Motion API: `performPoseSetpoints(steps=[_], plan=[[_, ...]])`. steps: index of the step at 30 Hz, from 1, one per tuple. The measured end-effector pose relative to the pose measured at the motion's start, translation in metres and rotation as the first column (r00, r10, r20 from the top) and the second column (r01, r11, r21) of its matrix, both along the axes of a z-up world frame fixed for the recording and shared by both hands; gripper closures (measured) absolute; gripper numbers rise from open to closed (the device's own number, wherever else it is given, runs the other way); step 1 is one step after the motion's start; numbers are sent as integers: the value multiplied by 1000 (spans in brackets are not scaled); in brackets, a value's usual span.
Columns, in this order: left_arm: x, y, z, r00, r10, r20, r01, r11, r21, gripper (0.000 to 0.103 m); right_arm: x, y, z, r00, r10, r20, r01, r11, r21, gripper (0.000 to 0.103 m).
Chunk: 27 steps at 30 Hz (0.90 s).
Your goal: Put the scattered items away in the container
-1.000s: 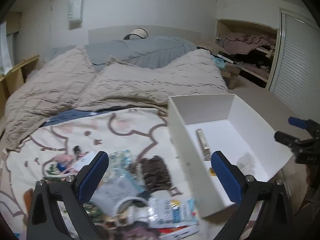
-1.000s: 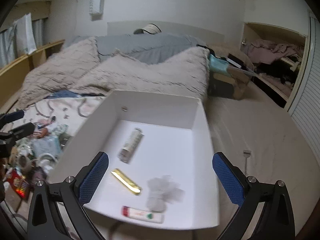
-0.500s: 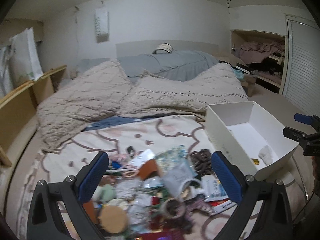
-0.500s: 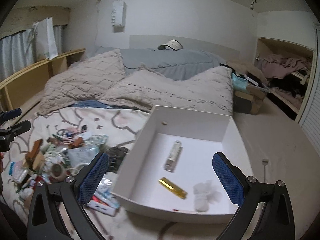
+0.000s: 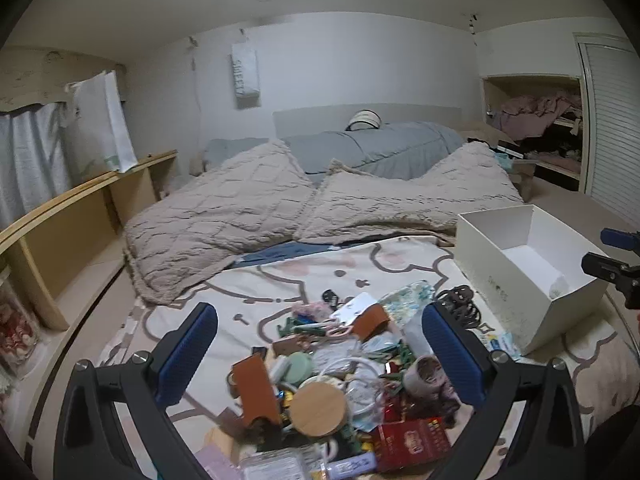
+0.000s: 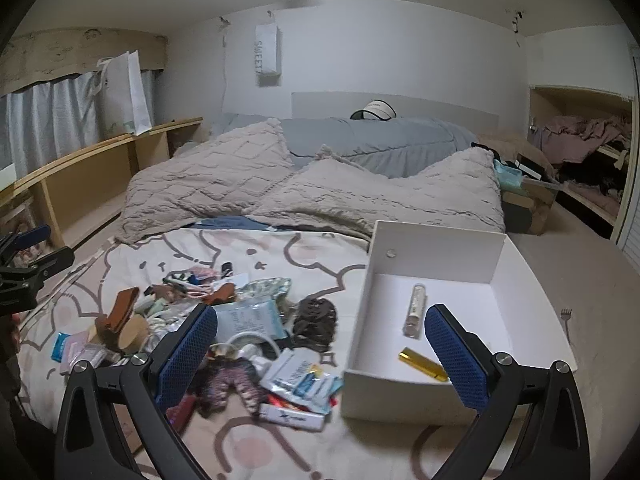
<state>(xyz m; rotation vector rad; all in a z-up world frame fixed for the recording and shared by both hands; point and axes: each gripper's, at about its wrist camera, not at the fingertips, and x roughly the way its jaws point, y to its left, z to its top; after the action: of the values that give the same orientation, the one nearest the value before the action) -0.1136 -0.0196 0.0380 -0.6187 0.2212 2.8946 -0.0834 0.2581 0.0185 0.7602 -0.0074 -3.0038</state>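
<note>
I'm hovering both tools over the bed, w/ nothing gripped: left tool [image 5: 320, 354] spread wide above the pile of scattered small items [image 5: 340, 376], right tool [image 6: 320, 354] spread wide too, straddling the near-left corner of the white open cardboard box [image 6: 496, 254]. The pile is lying just left of the box on the cartoon-print bedsheet [image 6: 280, 252].

Next pick, I reckon: go for something on top and free-standing, e.g. the round wooden-lidded jar [image 5: 317, 409], approx. centred between my left tool's pads, and avoid the tangled white cable [image 5: 362, 380].

Counting: 1 box; inside it I'm seeing 3 things, 1 clear tube [image 6: 415, 310], 1 gold bar-shaped wrapper [image 6: 422, 364], 1 small round dot on the far wall [image 6: 390, 253]. Pile: too many, overlapping; can't count.
</note>
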Motion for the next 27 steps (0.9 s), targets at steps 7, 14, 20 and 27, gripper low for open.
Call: performPoseSetpoints(steps=[7, 14, 20, 27], plan=[[16, -27, -18, 999, 32, -20, -31, 998, 45, 0, 11, -31, -21, 1000, -13, -18, 12, 1000, -20, 0], [29, -40, -42, 992, 120, -50, -115, 990, 80, 0, 10, -52, -45, 999, -45, -5, 44, 996, -75, 0], [26, -49, -65, 990, 143, -2, -142, 982, 124, 0, 11, -69, -66, 999, -31, 24, 33, 996, -87, 0], [26, -53, -91, 987, 126, 103, -141, 978, 155, 0, 13, -85, -95, 995, 44, 93, -35, 995, -96, 0]])
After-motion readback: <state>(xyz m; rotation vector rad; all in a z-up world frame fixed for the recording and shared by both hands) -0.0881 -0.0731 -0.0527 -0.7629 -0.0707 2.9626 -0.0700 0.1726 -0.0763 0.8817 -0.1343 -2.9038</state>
